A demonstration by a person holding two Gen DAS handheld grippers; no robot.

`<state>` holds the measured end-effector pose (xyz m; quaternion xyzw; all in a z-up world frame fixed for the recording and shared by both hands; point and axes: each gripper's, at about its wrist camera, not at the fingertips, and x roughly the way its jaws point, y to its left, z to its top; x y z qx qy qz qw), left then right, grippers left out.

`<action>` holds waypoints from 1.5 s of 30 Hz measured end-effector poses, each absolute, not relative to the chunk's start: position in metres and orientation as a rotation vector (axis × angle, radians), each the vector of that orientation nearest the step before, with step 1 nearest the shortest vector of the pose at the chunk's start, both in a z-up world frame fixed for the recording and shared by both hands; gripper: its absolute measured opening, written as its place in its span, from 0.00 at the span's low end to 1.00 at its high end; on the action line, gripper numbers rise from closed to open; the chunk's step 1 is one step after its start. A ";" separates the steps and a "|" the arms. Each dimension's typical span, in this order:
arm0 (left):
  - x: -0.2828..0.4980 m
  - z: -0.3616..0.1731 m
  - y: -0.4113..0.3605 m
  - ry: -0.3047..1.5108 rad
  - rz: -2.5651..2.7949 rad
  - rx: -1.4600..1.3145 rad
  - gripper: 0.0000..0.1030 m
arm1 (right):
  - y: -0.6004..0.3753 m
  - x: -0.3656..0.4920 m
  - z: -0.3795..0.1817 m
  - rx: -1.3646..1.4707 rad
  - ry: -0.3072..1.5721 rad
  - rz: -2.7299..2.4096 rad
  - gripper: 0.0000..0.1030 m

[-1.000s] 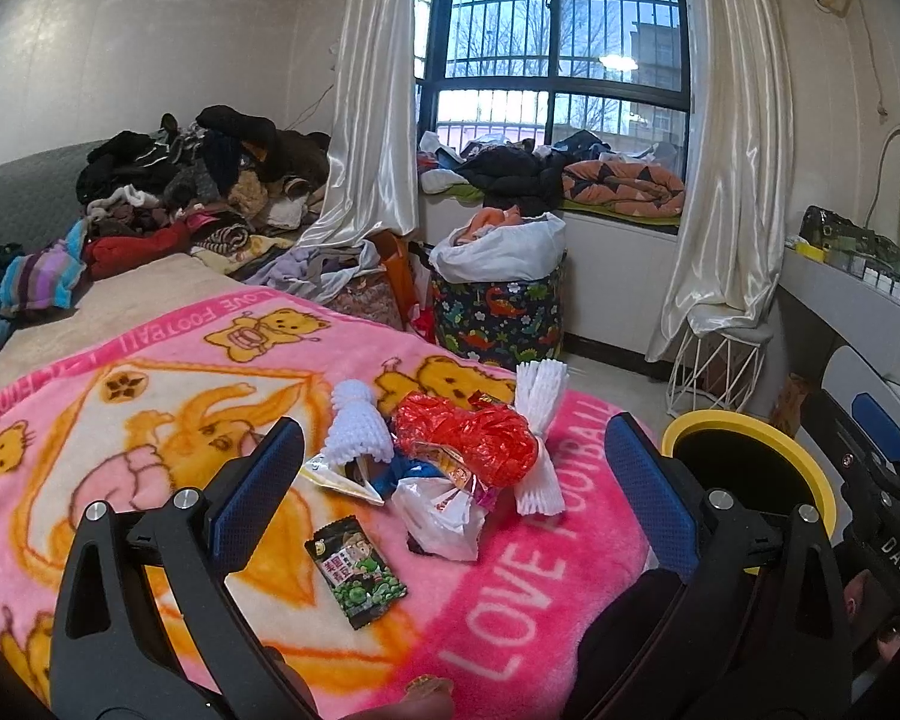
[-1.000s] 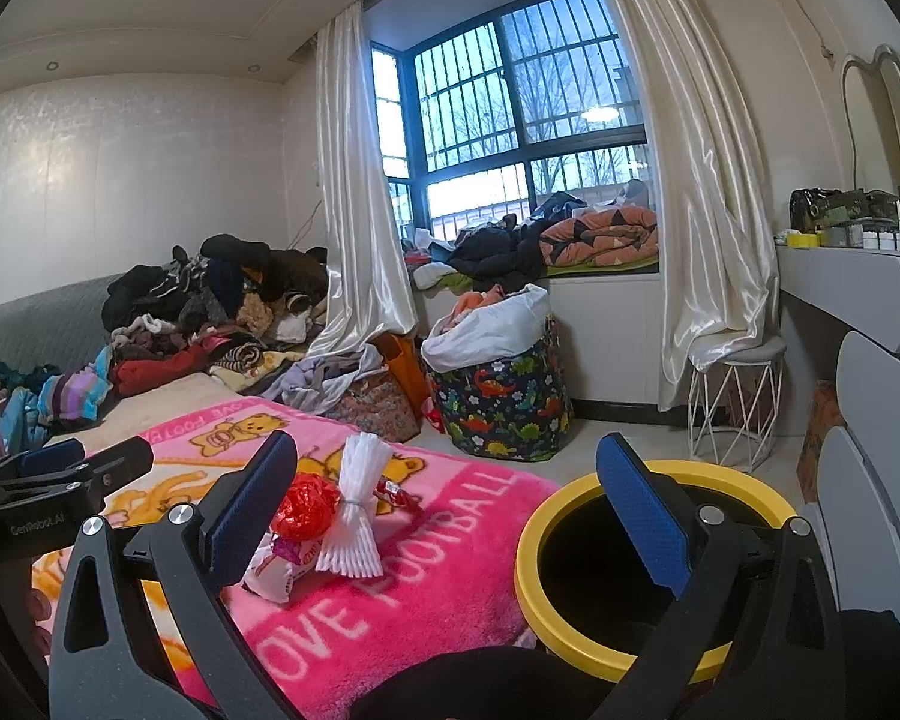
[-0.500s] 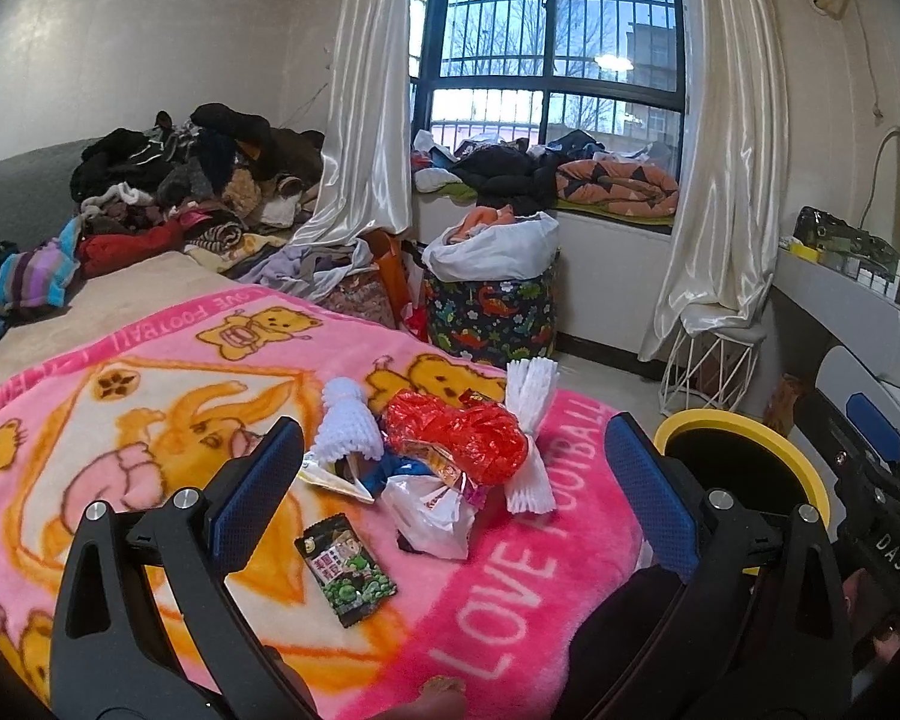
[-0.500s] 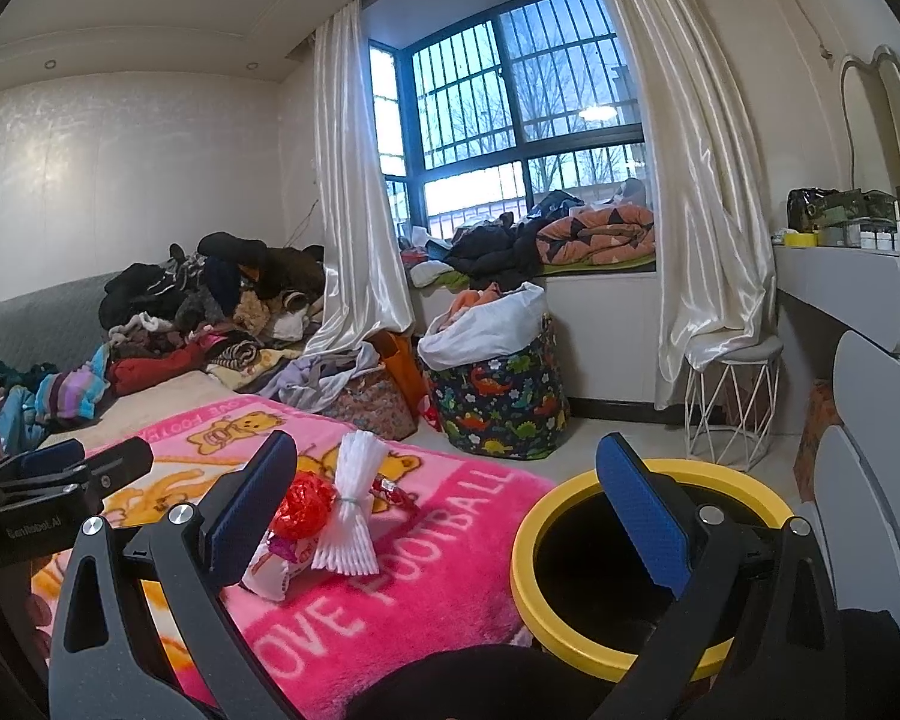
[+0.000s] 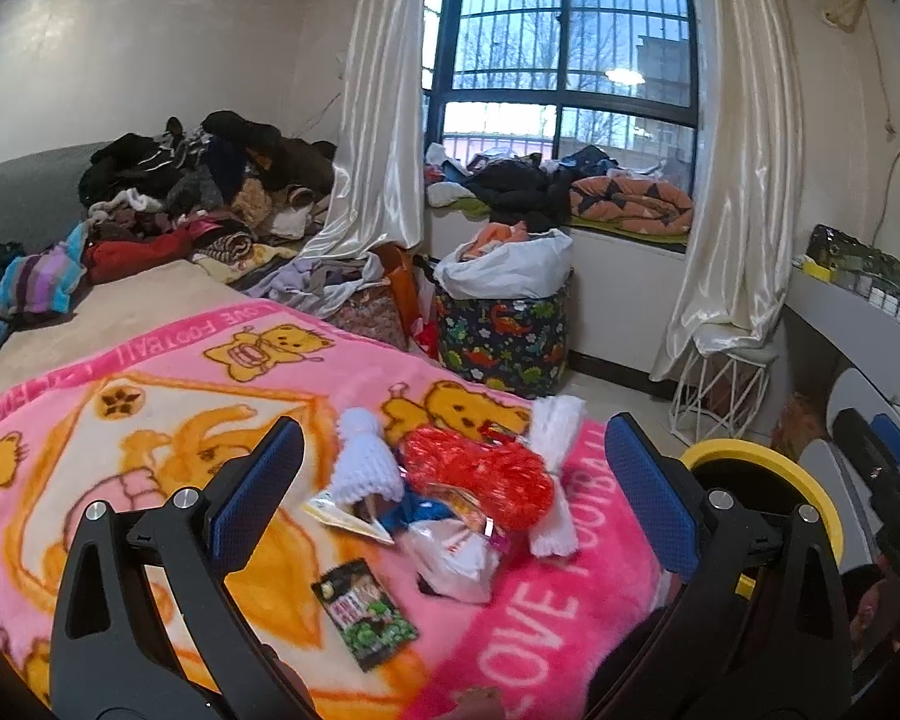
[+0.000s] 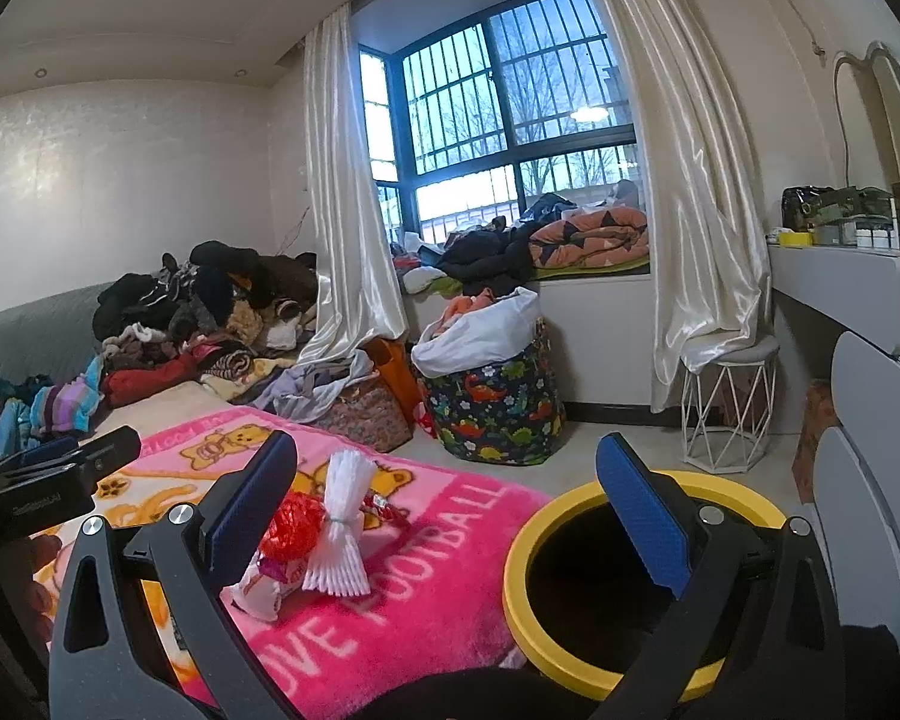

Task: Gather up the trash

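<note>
Barred window (image 6: 510, 120), pale curtains (image 6: 354, 210), white walls (image 6: 120, 180).

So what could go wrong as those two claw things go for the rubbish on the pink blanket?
The trash pile is tangled, so the open left gripper may lift only part. The flat green packet could be hard to pinch off the soft blanket. A drop might miss the yellow-rimmed bin beside the bed.

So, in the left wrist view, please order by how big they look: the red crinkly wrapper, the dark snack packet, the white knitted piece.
1. red crinkly wrapper
2. dark snack packet and white knitted piece: these look alike, and the packet lies nearer the camera, so no ranking.
</note>
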<state>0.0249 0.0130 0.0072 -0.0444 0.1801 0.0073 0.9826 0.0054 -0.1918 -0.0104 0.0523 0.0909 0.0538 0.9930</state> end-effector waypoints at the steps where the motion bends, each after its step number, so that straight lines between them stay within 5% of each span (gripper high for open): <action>1: 0.026 0.007 0.016 0.363 0.021 -0.092 0.90 | -0.190 0.009 -0.010 0.104 0.187 0.113 0.94; 21: 0.072 -0.003 0.106 0.392 0.064 -0.141 0.90 | -0.105 0.110 -0.032 0.099 0.477 0.339 0.94; 32: 0.137 -0.038 0.088 0.588 -0.048 -0.130 0.90 | -0.117 0.177 -0.051 0.192 0.629 0.291 0.94; 39: 0.175 -0.065 0.088 0.721 -0.052 -0.231 0.75 | -0.103 0.221 -0.071 0.201 0.760 0.308 0.93; 43: 0.187 -0.077 0.091 0.779 -0.032 -0.261 0.64 | -0.103 0.240 -0.086 0.273 0.837 0.348 0.66; 45: 0.191 -0.082 0.092 0.804 -0.029 -0.267 0.57 | -0.102 0.242 -0.088 0.286 0.852 0.396 0.42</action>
